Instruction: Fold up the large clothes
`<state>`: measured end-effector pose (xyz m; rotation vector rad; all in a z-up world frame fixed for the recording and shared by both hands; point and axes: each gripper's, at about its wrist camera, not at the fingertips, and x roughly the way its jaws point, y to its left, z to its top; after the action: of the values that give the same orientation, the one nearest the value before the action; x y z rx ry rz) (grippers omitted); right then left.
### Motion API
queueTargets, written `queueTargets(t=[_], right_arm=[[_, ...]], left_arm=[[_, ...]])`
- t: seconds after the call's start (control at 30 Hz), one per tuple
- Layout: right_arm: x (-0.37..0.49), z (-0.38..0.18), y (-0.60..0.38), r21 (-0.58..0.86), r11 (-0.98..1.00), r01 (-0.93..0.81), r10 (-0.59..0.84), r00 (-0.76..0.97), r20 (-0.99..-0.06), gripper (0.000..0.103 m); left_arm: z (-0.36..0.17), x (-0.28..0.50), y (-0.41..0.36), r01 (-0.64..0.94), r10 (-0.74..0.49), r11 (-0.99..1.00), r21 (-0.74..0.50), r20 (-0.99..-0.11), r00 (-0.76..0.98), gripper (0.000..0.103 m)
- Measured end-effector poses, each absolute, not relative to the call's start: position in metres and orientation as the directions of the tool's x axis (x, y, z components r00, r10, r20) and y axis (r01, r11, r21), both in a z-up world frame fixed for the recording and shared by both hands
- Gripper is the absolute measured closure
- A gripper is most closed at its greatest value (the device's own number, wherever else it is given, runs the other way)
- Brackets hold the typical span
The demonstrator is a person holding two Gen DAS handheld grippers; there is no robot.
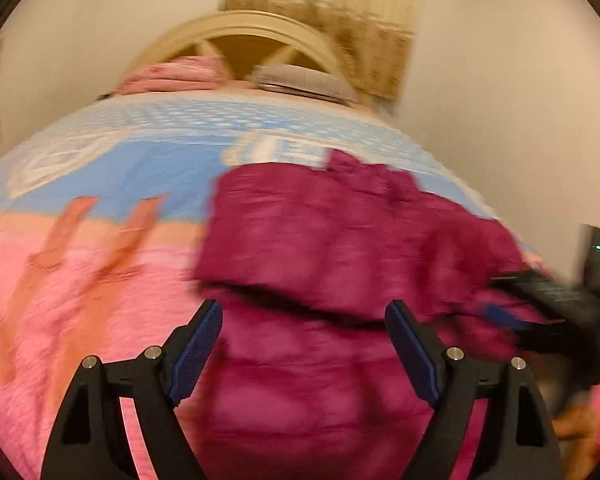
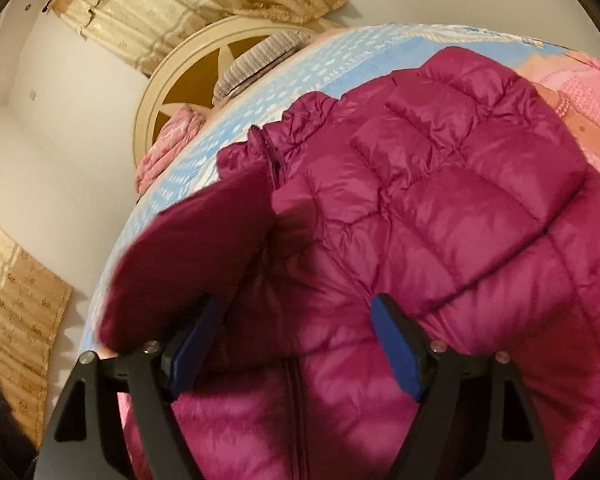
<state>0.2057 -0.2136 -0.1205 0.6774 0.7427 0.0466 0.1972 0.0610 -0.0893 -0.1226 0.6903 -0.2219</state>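
A magenta quilted puffer jacket (image 1: 340, 240) lies on a bed. In the left wrist view it is blurred and fills the middle and lower frame. My left gripper (image 1: 303, 320) is open and empty, its fingers spread just above the jacket. In the right wrist view the jacket (image 2: 440, 200) is sharp, with a smooth flap (image 2: 188, 256) of it folded over at the left. My right gripper (image 2: 296, 320) is open, its jaws spread over the jacket near the zipper (image 2: 296, 400). The right gripper also shows at the right edge of the left wrist view (image 1: 548, 304).
The bed cover (image 1: 140, 160) is blue at the far end and pink near me. A cream arched headboard (image 1: 240, 40), a pink folded blanket (image 1: 176, 74) and a striped pillow (image 1: 304, 80) stand at the far end. Curtains (image 2: 180, 4) hang on the wall behind.
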Motion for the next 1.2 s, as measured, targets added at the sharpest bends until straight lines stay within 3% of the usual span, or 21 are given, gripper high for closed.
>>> queueTargets(t=[0.17, 0.23, 0.27, 0.4, 0.47, 0.5, 0.53, 0.57, 0.63, 0.73, 0.97, 1.07, 1.13, 1.2], right_arm=[[0.173, -0.094, -0.232, 0.643, 0.744, 0.18, 0.26, 0.809, -0.527, 0.021], [0.172, -0.086, -0.231, 0.645, 0.746, 0.165, 0.261, 0.818, -0.512, 0.009], [0.176, -0.084, -0.228, 0.645, 0.749, 0.151, 0.273, 0.817, -0.508, 0.008], [0.206, -0.091, -0.196, 0.563, 0.814, 0.142, 0.28, 0.753, -0.596, 0.009], [0.223, -0.107, -0.181, 0.497, 0.851, 0.172, 0.264, 0.678, -0.686, 0.028], [0.229, -0.114, -0.176, 0.465, 0.865, 0.186, 0.25, 0.644, -0.723, 0.051], [0.232, -0.118, -0.173, 0.44, 0.876, 0.196, 0.235, 0.624, -0.745, 0.059], [0.231, -0.118, -0.173, 0.428, 0.882, 0.198, 0.222, 0.626, -0.747, 0.062], [0.225, -0.114, -0.175, 0.411, 0.894, 0.177, 0.213, 0.64, -0.738, 0.079], [0.215, -0.095, -0.183, 0.359, 0.92, 0.16, 0.162, 0.678, -0.717, 0.082], [0.202, -0.083, -0.205, 0.166, 0.97, 0.178, -0.001, 0.687, -0.727, 0.082], [0.209, -0.11, -0.208, 0.155, 0.972, 0.175, 0.004, 0.651, -0.759, 0.07], [0.211, -0.12, -0.208, 0.184, 0.973, 0.14, 0.051, 0.647, -0.76, 0.039], [0.206, -0.115, -0.209, 0.203, 0.971, 0.122, 0.075, 0.657, -0.75, 0.029]], left_arm=[[-0.123, 0.204, 0.091, 0.042, -0.239, 0.954, -0.295, -0.673, 0.699, 0.019], [-0.13, 0.209, 0.1, 0.002, -0.264, 0.933, -0.36, -0.679, 0.685, 0.019], [-0.13, 0.208, 0.103, -0.003, -0.277, 0.923, -0.386, -0.666, 0.693, 0.019], [-0.13, 0.204, 0.1, -0.003, -0.275, 0.923, -0.386, -0.664, 0.695, 0.019], [-0.129, 0.206, 0.097, -0.004, -0.259, 0.932, -0.362, -0.674, 0.692, 0.019], [-0.129, 0.207, 0.095, -0.005, -0.253, 0.936, -0.353, -0.679, 0.689, 0.019], [-0.129, 0.207, 0.094, -0.004, -0.252, 0.937, -0.35, -0.681, 0.687, 0.019], [-0.128, 0.206, 0.094, -0.002, -0.254, 0.936, -0.352, -0.681, 0.687, 0.018], [-0.13, 0.208, 0.097, 0.0, -0.262, 0.933, -0.361, -0.678, 0.687, 0.018], [-0.131, 0.209, 0.1, 0.001, -0.272, 0.928, -0.373, -0.673, 0.688, 0.017], [-0.131, 0.21, 0.097, -0.001, -0.247, 0.941, -0.338, -0.689, 0.682, 0.017], [-0.131, 0.21, 0.097, 0.0, -0.244, 0.943, -0.334, -0.69, 0.681, 0.017], [-0.129, 0.209, 0.096, 0.003, -0.246, 0.943, -0.332, -0.691, 0.68, 0.017], [-0.123, 0.21, 0.092, 0.015, -0.226, 0.956, -0.292, -0.707, 0.67, 0.017]])
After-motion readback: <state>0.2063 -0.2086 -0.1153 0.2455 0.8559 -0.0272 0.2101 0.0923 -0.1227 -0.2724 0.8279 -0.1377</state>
